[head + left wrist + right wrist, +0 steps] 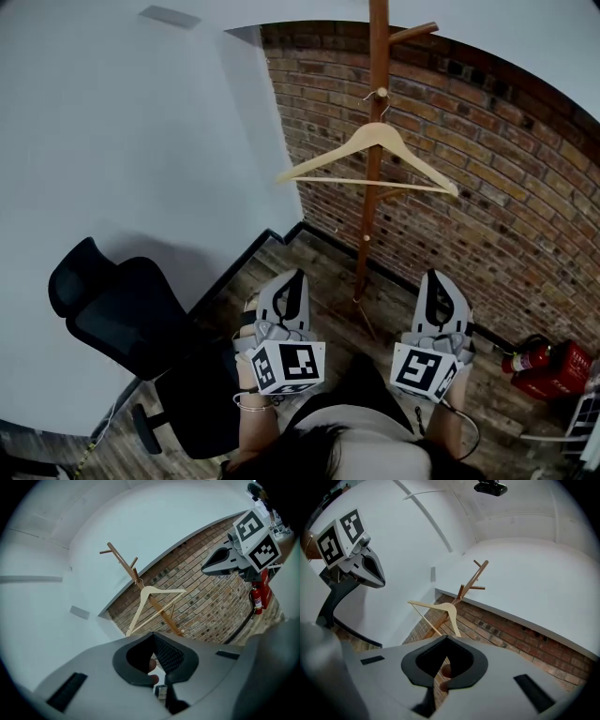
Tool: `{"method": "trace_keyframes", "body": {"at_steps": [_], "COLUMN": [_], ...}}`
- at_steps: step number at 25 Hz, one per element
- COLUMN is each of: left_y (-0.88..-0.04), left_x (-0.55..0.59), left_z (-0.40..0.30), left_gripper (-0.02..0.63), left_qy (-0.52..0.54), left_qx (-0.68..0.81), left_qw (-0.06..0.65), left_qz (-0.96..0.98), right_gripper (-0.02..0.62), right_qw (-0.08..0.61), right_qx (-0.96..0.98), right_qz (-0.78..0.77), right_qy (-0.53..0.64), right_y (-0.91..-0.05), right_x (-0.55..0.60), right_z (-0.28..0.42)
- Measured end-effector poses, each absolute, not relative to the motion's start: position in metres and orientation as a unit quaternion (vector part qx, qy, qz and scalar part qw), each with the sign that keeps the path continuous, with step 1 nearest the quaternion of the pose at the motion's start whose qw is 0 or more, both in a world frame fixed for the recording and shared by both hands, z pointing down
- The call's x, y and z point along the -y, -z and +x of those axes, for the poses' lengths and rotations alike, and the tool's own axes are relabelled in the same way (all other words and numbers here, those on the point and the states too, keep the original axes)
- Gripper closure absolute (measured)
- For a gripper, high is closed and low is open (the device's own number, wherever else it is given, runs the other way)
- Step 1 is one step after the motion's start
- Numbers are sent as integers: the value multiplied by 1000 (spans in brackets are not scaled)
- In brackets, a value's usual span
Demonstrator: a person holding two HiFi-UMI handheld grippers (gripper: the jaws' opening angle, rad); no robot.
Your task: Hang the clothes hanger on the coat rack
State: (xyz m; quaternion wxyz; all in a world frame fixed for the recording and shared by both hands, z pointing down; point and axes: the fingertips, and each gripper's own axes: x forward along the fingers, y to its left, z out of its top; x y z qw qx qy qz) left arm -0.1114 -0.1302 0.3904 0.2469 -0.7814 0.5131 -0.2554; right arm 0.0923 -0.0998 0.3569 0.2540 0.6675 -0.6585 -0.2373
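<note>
The scene is viewed by the head camera from above, steeply down past the left gripper (298, 279) and right gripper (434, 279) toward the coat rack (379, 56). Each gripper camera is set close behind its own jaws and aimed along them (both rolled, so the rack appears tilted). Rack, hanger (349, 143) and brick wall (506, 187) are shared by all three views.
</note>
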Motion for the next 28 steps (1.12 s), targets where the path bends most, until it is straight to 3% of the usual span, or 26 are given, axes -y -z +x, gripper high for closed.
{"method": "trace_keyframes", "body": {"at_steps": [12, 28], "left_y": [-390, -386], "left_x": [110, 98], "left_z": [-100, -95], "left_gripper": [595, 595], "left_qy": [268, 238], "left_qx": [-491, -476], "left_qw": [272, 254], "left_qz": [-782, -808], "right_gripper": [560, 560], "right_qw": [265, 231], "right_qx": [643, 670], "right_qz": [671, 665], "right_qy": [256, 236], "right_y": [-346, -346], "right_x": [82, 70], "right_z": [86, 81]}}
